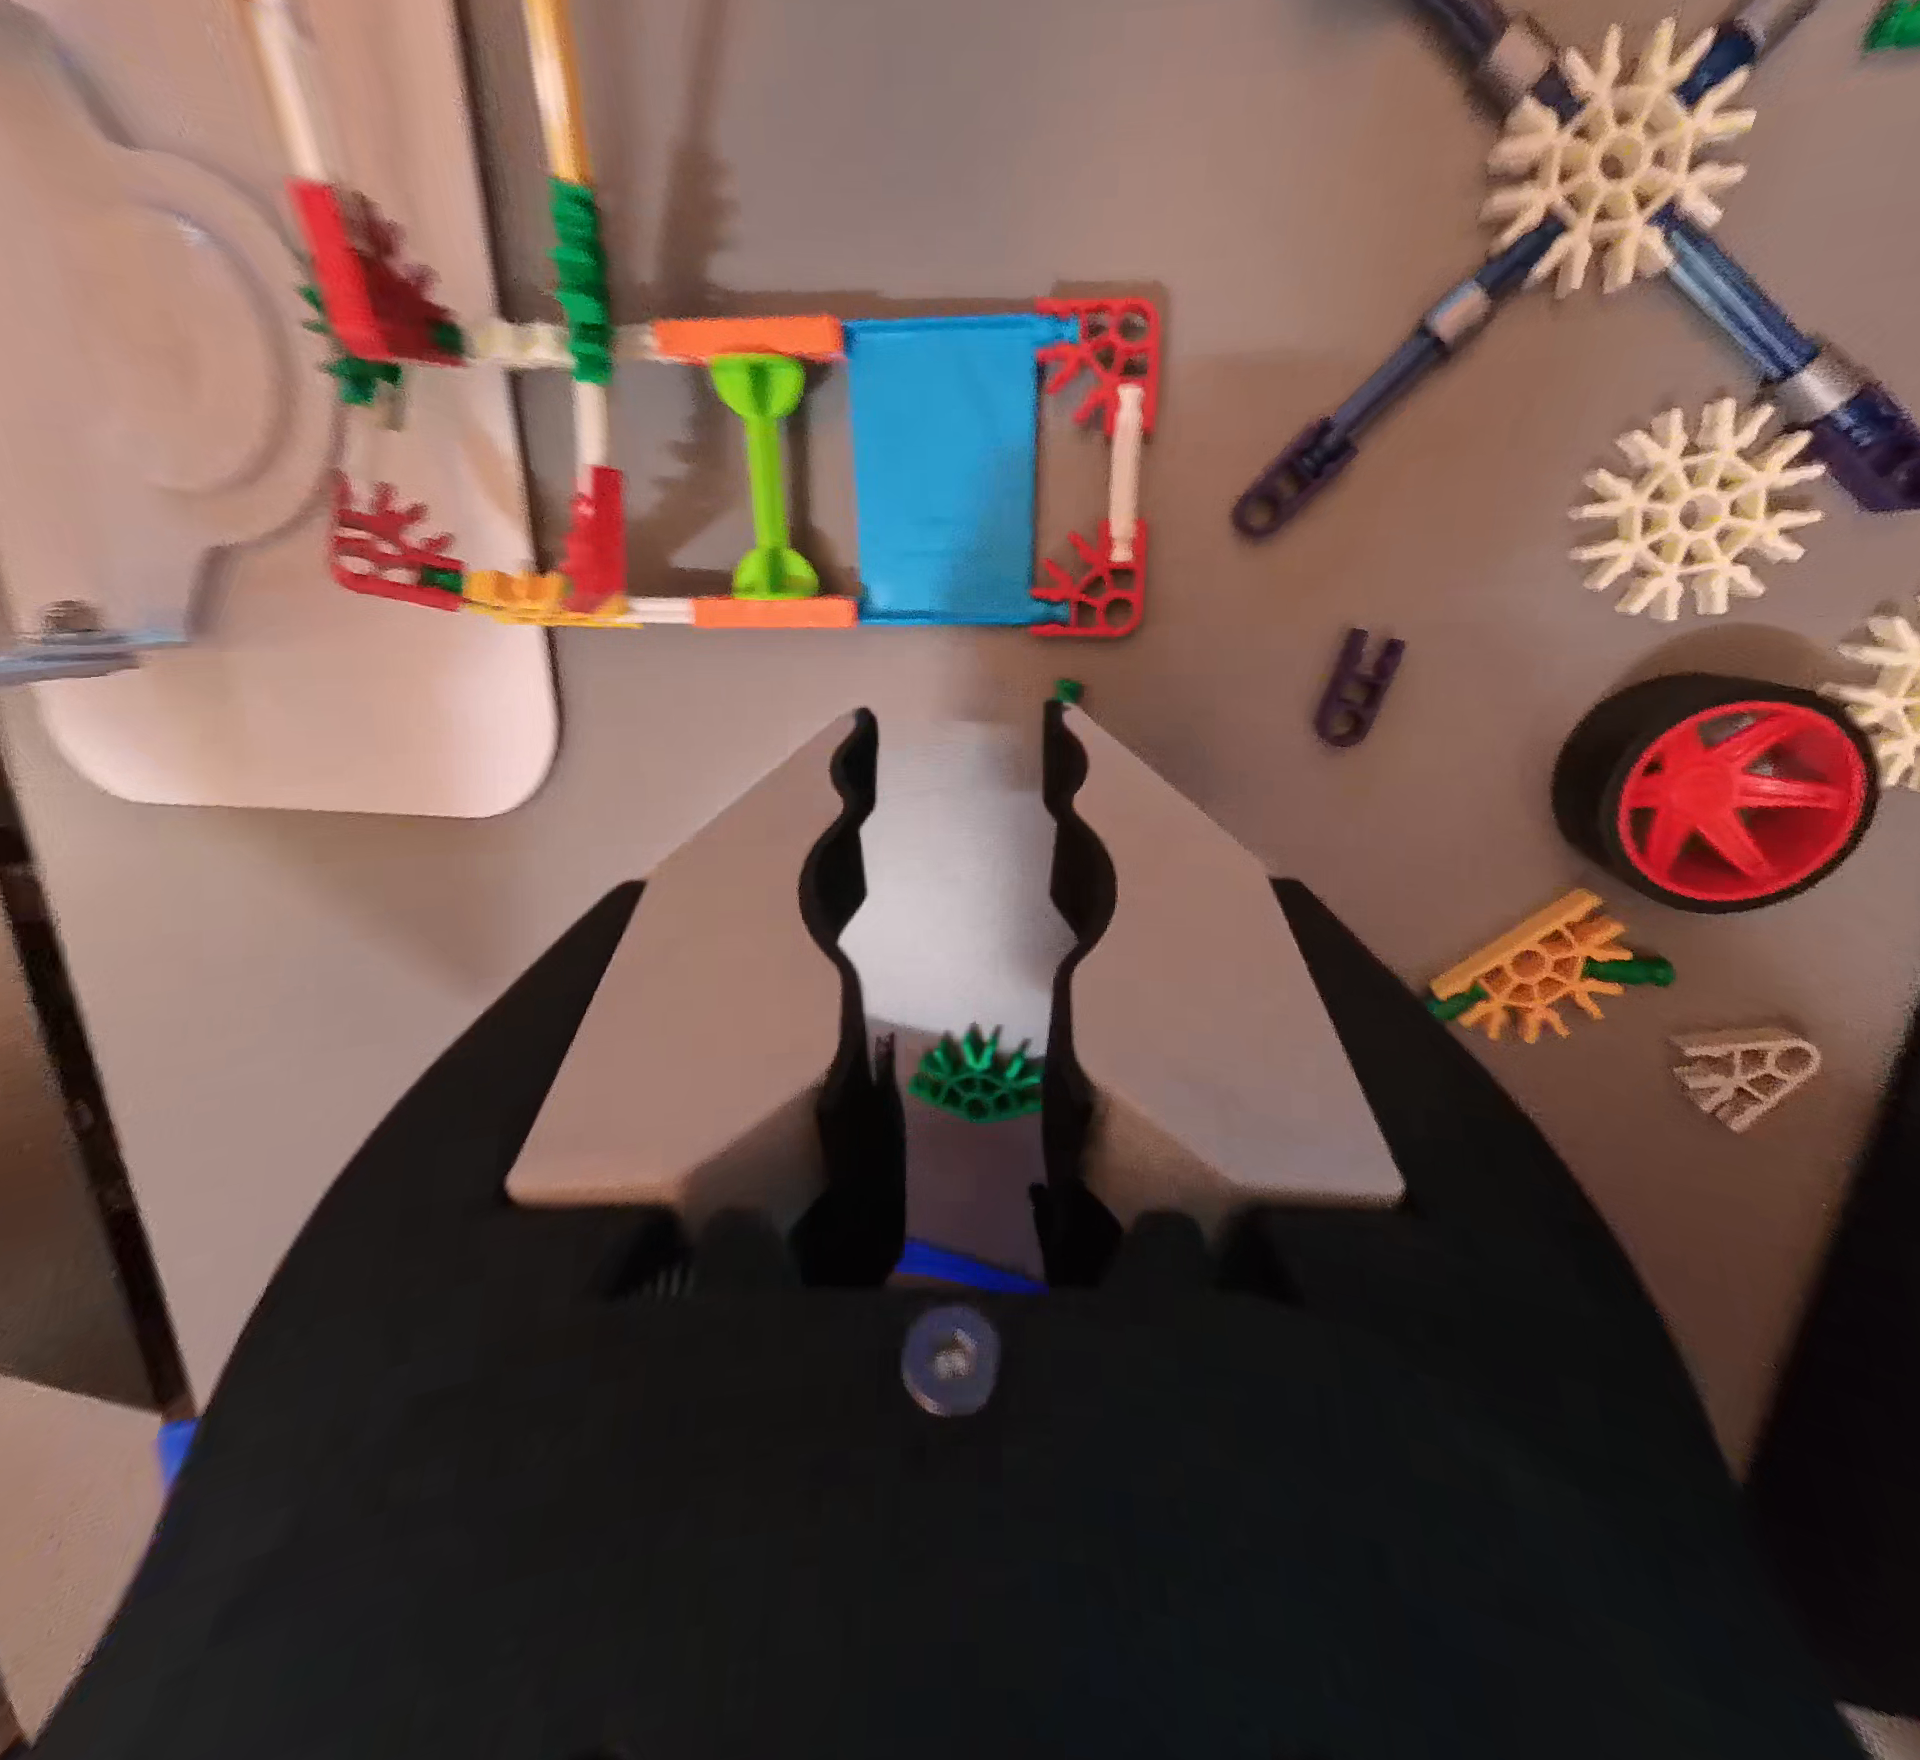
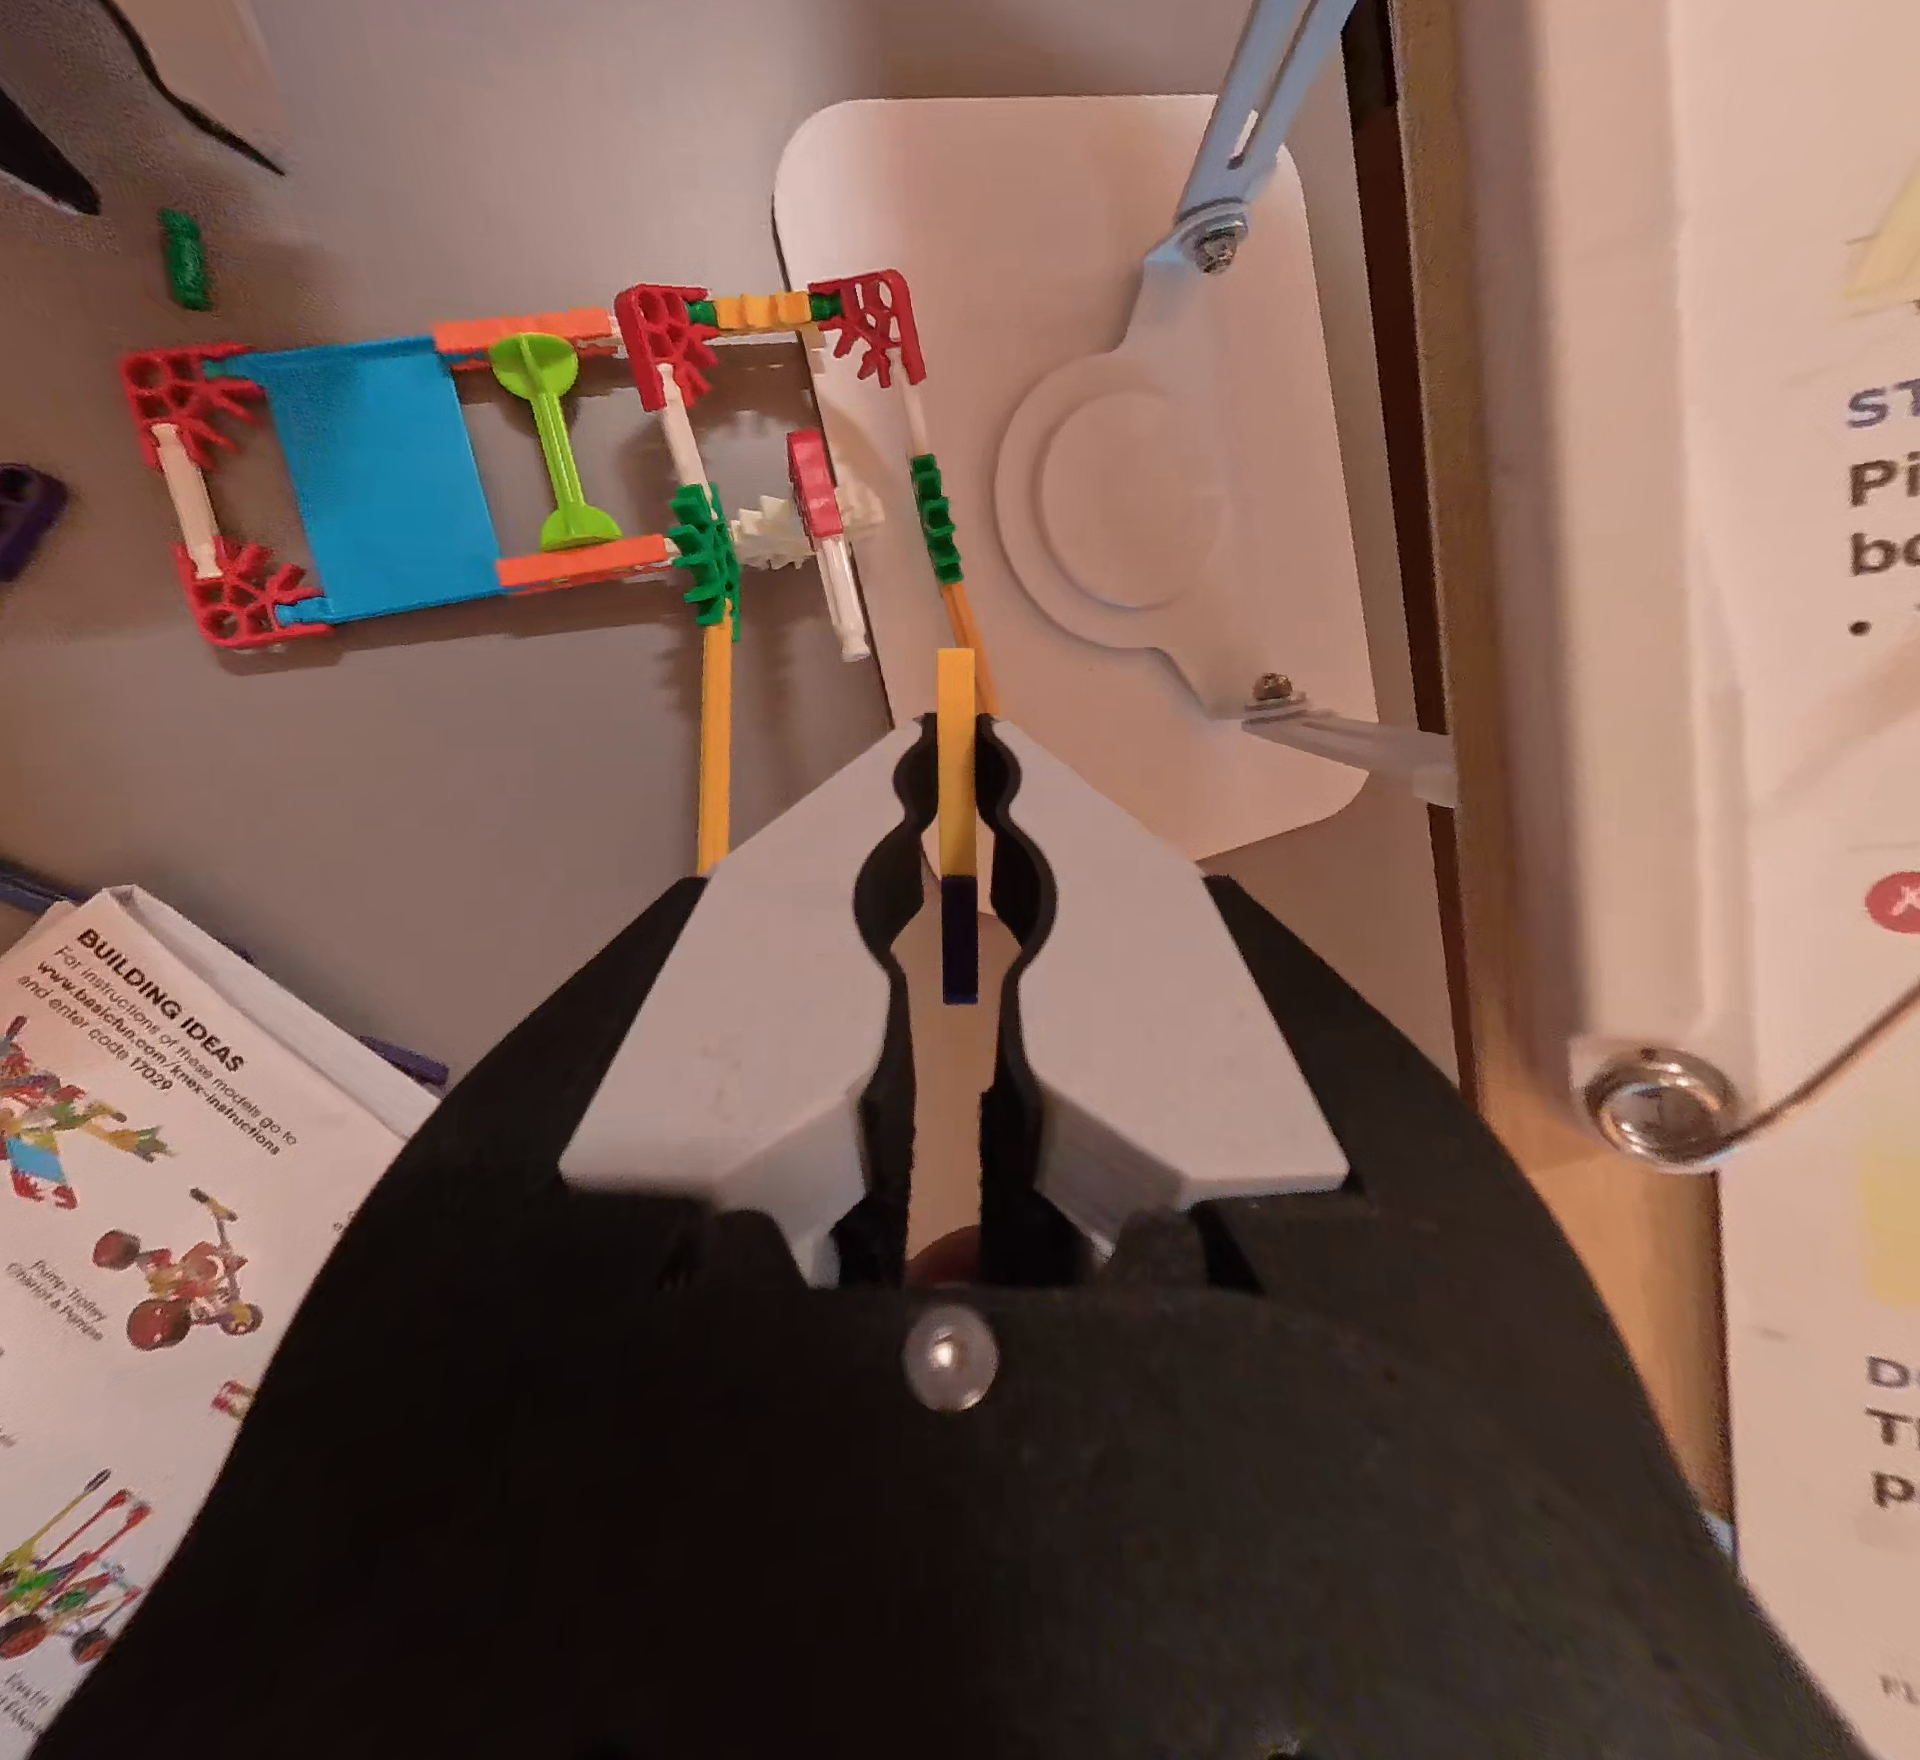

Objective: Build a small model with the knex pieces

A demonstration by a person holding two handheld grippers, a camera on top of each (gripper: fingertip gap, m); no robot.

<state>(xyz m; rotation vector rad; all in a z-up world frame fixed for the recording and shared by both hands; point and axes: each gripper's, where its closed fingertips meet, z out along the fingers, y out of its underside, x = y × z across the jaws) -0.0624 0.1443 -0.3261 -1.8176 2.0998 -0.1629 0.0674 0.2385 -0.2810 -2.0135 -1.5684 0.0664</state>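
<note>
Clutter surrounds both tools on the grey table (image 1: 935, 100). The left gripper (image 1: 956, 723) hangs released, jaws apart and empty, over bare tabletop; a small green connector (image 1: 977, 1076) lies beneath it, between the fingers but back near their roots, untouched as far as I can tell. Just ahead of its tips sits the rod-and-connector frame (image 1: 790, 474) with its blue panel (image 1: 945, 463) and lime spool (image 1: 767, 474); off to its right lie a red-hubbed wheel (image 1: 1714, 796), white snowflake connectors (image 1: 1616, 162) and a yellow connector (image 1: 1538, 967). The right gripper (image 2: 954, 723) is clenched on a flat yellow-and-dark-blue piece (image 2: 956, 806), held edge-on, its yellow end poking past the tips close to the frame's long yellow rod (image 2: 966, 630). The grip looks narrow, so I judge the piece could twist or slip under side load, and a nudge against that rod could shift the loosely resting frame.
</note>
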